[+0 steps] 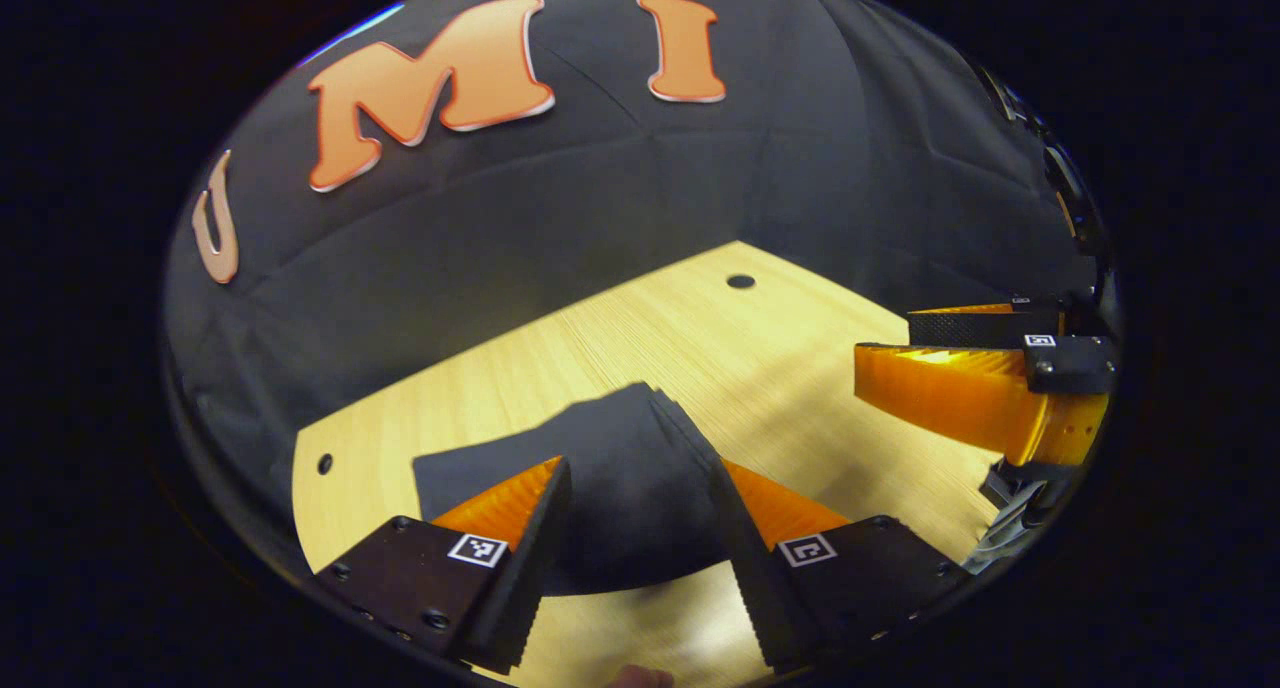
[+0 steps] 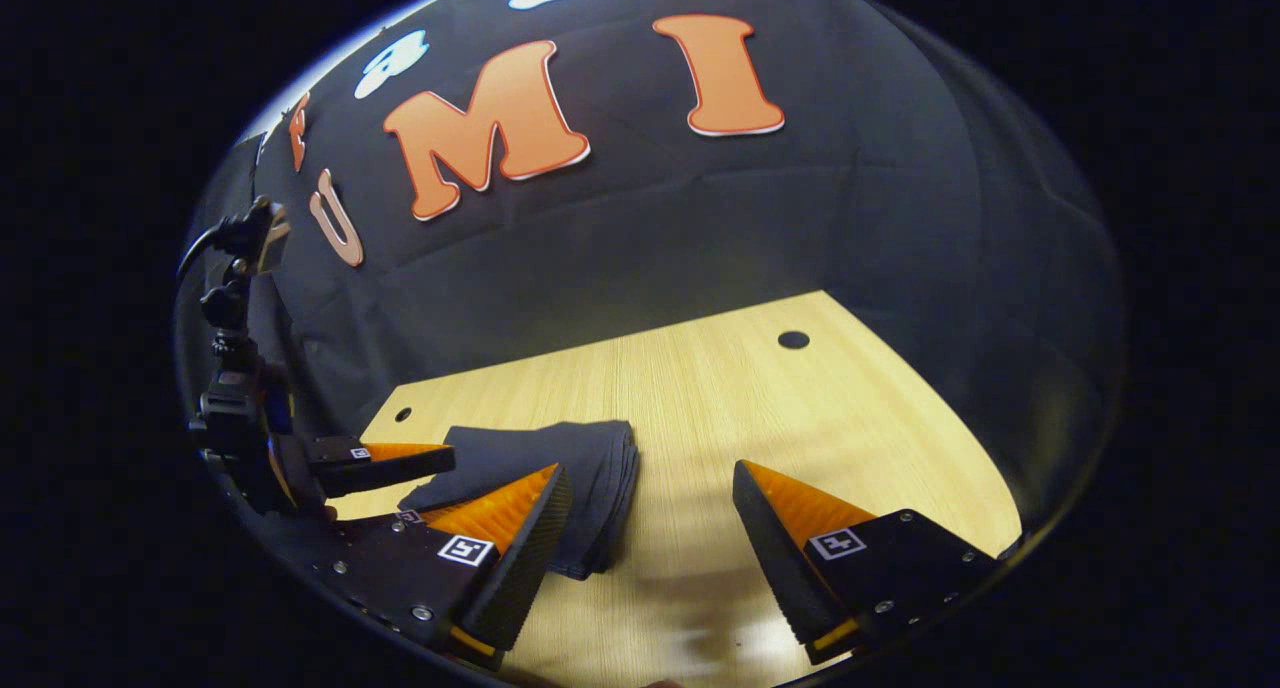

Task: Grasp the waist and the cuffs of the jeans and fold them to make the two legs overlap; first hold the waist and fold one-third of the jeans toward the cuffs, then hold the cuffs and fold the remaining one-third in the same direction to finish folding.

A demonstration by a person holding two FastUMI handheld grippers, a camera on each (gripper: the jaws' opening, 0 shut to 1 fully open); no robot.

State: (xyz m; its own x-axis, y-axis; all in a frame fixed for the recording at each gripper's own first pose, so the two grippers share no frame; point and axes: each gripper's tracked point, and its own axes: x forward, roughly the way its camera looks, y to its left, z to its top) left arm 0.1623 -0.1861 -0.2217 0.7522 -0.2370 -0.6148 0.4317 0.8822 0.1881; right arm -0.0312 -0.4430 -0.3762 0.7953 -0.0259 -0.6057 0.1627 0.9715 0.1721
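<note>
Wooden table, black cloth wall behind. Item: jeans, dark, folded into a stacked bundle lying on the table. My left gripper hangs over them, jaws spread, pinching nothing; my right gripper just beside, jaws likewise spread. Risk, I judge: a stray finger snagging the stack would undo the layers. No readable brand or label on the jeans.

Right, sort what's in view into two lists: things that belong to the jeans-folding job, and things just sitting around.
Belongs to the job:
- dark folded jeans, lying in a compact stack on the table
- left gripper, orange-and-black fingers open around the stack
- right gripper, open, beside the stack

Just there:
- pale wooden table with round holes
- black cloth booth wall
</note>
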